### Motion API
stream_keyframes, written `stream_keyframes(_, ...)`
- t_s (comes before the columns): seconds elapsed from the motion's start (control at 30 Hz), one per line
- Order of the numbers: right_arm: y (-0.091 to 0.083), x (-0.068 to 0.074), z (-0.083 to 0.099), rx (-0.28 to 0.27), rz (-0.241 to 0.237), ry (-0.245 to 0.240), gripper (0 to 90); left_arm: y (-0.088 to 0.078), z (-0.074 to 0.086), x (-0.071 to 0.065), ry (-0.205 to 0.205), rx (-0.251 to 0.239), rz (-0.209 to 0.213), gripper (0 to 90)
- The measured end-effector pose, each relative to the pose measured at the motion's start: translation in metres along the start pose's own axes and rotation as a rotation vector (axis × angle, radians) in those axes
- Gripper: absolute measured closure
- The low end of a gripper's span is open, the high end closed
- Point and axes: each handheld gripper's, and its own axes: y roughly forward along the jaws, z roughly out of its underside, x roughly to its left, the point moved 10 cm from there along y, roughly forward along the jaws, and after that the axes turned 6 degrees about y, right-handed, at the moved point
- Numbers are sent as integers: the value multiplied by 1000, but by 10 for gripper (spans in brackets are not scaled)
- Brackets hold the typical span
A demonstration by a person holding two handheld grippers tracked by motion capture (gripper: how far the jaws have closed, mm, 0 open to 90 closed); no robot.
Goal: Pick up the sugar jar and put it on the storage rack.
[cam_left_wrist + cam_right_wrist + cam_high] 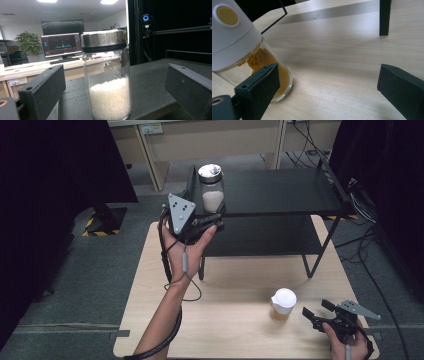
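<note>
1. Setting: an office space fitted out as a recording lab.
2. Office features, left gripper view: ceiling light panels, a long desk (37,65), a monitor (61,45) with keyboard, a wall screen (62,27), a potted plant (28,43).
3. Lab features: black curtains (55,165) flank a small wooden surface (235,320); a camera (146,18) with a lit blue ring sits on a rail.
4. Floor: grey carpet, loose cables (370,265), hazard tape (100,231) at a stand base.
</note>
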Motion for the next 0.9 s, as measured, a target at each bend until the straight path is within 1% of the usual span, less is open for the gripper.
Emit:
stream_keyframes(0.2,0,0,0,-1,-1,-1,46,-8,7,-1,-1,0,15,28)
stream_keyframes(0.33,0,0,0,-1,-2,0,46,-13,12,-3,7,-3,24,29)
stream_keyframes(0.43,0,0,0,-1,-2,1,46,-18,17,-5,16,-3,31,28)
stream_keyframes(0.5,0,0,0,-1,-3,0,46,-20,20,-6,30,0,32,28)
stream_keyframes(0.63,0,0,0,1,-2,0,47,-25,30,-7,35,9,42,27)
stream_keyframes(0.7,0,0,0,1,-3,0,46,-29,36,-8,45,18,49,27)
stream_keyframes(0.9,0,1,0,3,-3,1,47,-38,56,-16,58,32,76,26)
